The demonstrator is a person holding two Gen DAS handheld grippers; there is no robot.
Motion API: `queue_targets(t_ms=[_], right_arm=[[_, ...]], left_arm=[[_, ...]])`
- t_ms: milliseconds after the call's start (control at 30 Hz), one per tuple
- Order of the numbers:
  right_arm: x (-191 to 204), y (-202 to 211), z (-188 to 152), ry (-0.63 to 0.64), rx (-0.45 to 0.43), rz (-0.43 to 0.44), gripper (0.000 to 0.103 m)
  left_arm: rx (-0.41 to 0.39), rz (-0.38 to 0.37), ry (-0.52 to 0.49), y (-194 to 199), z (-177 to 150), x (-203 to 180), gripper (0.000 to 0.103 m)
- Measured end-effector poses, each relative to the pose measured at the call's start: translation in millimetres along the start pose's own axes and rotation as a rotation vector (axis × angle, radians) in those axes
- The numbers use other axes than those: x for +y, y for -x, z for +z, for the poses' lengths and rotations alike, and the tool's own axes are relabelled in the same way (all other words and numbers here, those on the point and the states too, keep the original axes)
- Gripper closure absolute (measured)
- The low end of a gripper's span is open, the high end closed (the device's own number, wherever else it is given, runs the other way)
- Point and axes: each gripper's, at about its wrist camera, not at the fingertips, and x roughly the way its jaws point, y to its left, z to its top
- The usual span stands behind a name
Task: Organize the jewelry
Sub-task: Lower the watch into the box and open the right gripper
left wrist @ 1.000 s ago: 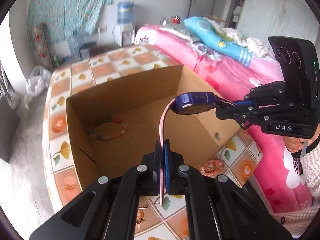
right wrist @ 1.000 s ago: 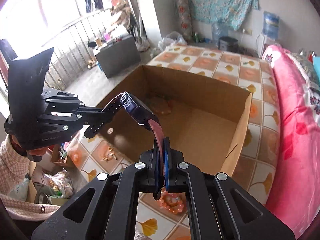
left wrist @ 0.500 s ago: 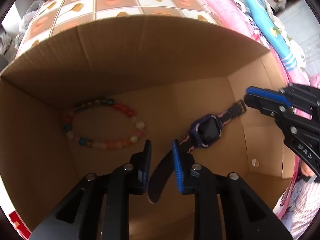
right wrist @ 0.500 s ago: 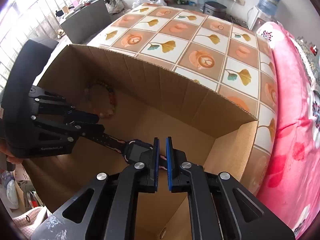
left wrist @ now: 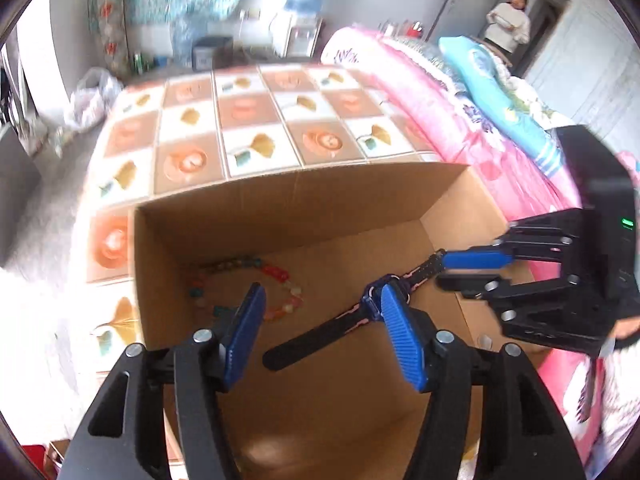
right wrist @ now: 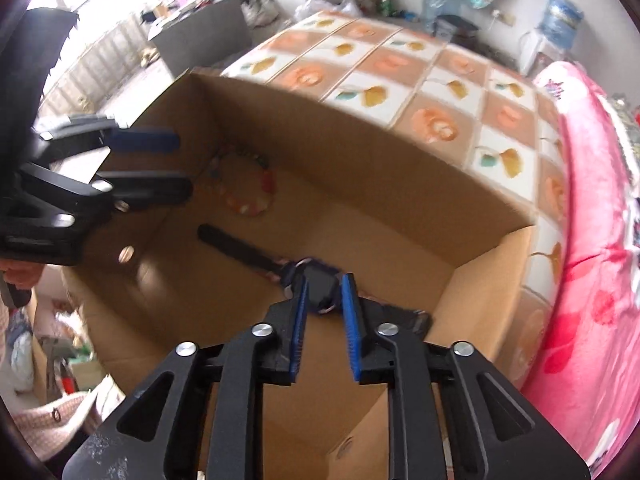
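Observation:
A purple and black watch (left wrist: 320,328) lies flat on the floor of an open cardboard box (left wrist: 304,196); it also shows in the right wrist view (right wrist: 256,254). A coloured bead bracelet (left wrist: 276,280) lies in the box's far left corner, also seen in the right wrist view (right wrist: 256,192). My left gripper (left wrist: 320,336) is wide open above the watch's strap and holds nothing. My right gripper (right wrist: 324,296) is open a little, its jaws either side of the watch's face, above the box. The right gripper (left wrist: 468,270) shows in the left wrist view near the watch's far strap end.
The box stands on a table with a tiled flower and leaf cloth (left wrist: 248,120). A pink bed (right wrist: 592,240) runs along the right side. A person (left wrist: 506,24) stands in a far doorway. A water dispenser (left wrist: 304,12) is by the back wall.
Both grippers held the watch above the box, lowered it to the box floor and let go. Both have since opened wider and drawn back upward; the watch stays on the floor.

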Motion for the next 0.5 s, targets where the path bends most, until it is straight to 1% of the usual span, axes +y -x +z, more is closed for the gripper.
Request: queue_targets(t_ms=[100, 133, 200, 267, 300, 333, 400, 500], right_arm=[[15.1, -20.1, 3.3, 0.047, 0.109, 0.002, 0.081], [18.3, -28.8, 4.6, 0.061, 0.144, -0.004, 0.080], [23.1, -46.7, 4.3, 0.088, 0.234, -0.017, 0.080], [29.4, -62.9, 6.4, 0.119, 0.303, -0.032, 0.080], [31.7, -68.0, 7.9, 0.131, 0.319, -0.051, 0.080], [33.4, -69.4, 11.3, 0.135, 0.318, -0.066, 0.080], [29.4, -72.6, 19.8, 0.090, 0.321, -0.075, 0.080], [22.1, -75.4, 29.4, 0.033, 0.302, -0.103, 0.080]], left_arm=[[-0.048, 0.063, -0.048, 25.4, -22.6, -6.2, 0.042], [-0.066, 0.076, -0.056, 31.6, -26.0, -8.8, 0.042], [-0.103, 0.091, -0.075, 46.3, -43.8, -10.3, 0.042], [-0.142, 0.106, -0.087, 57.2, -59.2, -6.7, 0.040], [-0.157, 0.111, -0.089, 61.3, -66.4, -3.9, 0.040], [-0.169, 0.114, -0.091, 62.8, -72.4, -2.1, 0.039], [-0.194, 0.116, -0.086, 66.1, -84.7, 1.7, 0.039], [-0.220, 0.092, -0.056, 70.0, -105.2, 11.6, 0.038]])
